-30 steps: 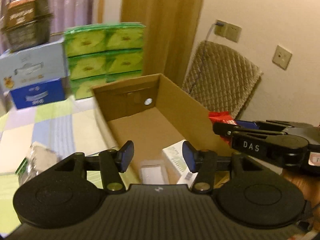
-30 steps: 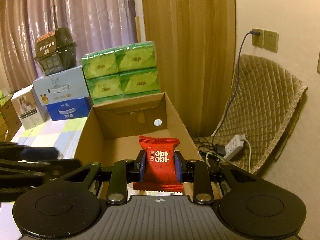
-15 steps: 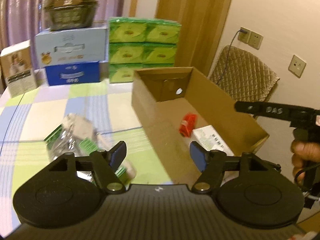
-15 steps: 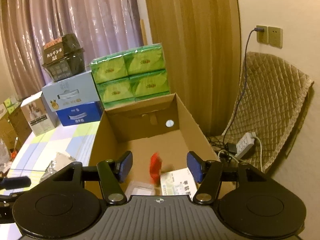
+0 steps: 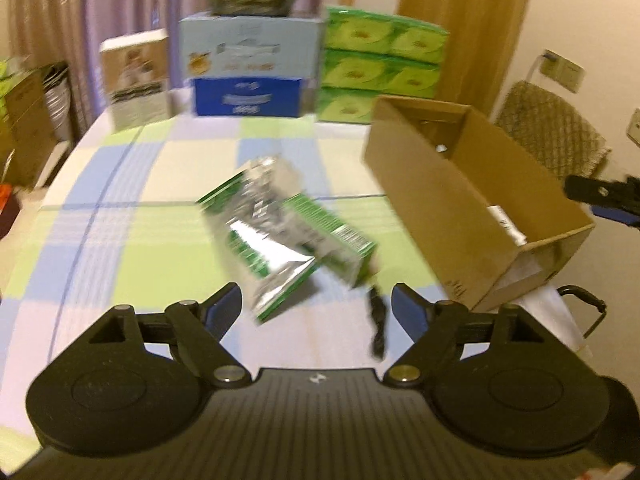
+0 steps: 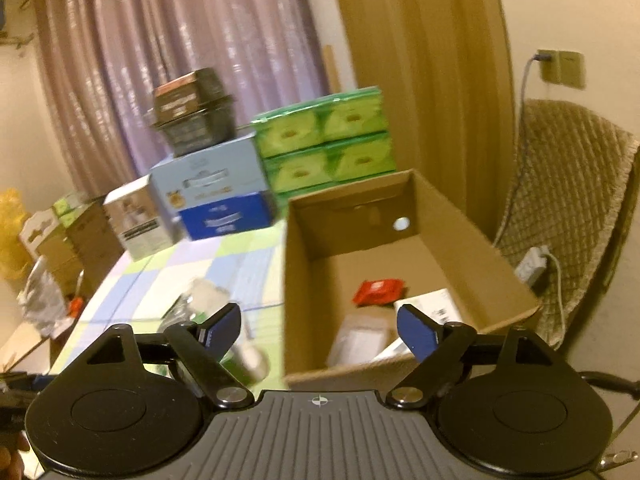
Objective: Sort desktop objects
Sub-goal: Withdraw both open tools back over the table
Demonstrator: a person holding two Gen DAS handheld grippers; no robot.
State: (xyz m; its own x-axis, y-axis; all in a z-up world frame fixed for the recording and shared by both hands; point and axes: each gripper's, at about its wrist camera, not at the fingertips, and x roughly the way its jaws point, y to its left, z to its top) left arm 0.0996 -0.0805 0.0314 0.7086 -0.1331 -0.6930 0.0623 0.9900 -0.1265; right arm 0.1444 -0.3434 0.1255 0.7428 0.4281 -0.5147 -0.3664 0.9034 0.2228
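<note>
My left gripper (image 5: 317, 310) hangs over the checked tablecloth (image 5: 132, 216) with its jaws spread wide and nothing between them; just past its fingertips lie a silver-and-green foil pouch (image 5: 264, 240) and, touching its right side, a green carton (image 5: 332, 236), both blurred, so I cannot read their labels. A thin dark item (image 5: 377, 322) sits on the cloth near the right finger, too smeared for me to name. To the right stands the open cardboard box (image 5: 452, 204), its long side running away from me. My right gripper (image 6: 319, 326) is also spread apart and empty, held above the near end of that same box (image 6: 476, 256). Inside, on the box floor, I see the red candy packet (image 6: 379, 291) lying flat toward the middle, a white carton (image 6: 434, 306) just to its right, and a pale translucent case (image 6: 360, 338) nearer to me; the packet and the white carton look close together, though I cannot tell whether they touch. At the far edge of the table sit stacked green tissue packs (image 6: 328, 146), a light blue box (image 6: 210, 182) over a dark blue one, and a dark container (image 6: 192, 110) on top. A quilted chair cover (image 6: 560, 216) is at the far right by the wall.
</note>
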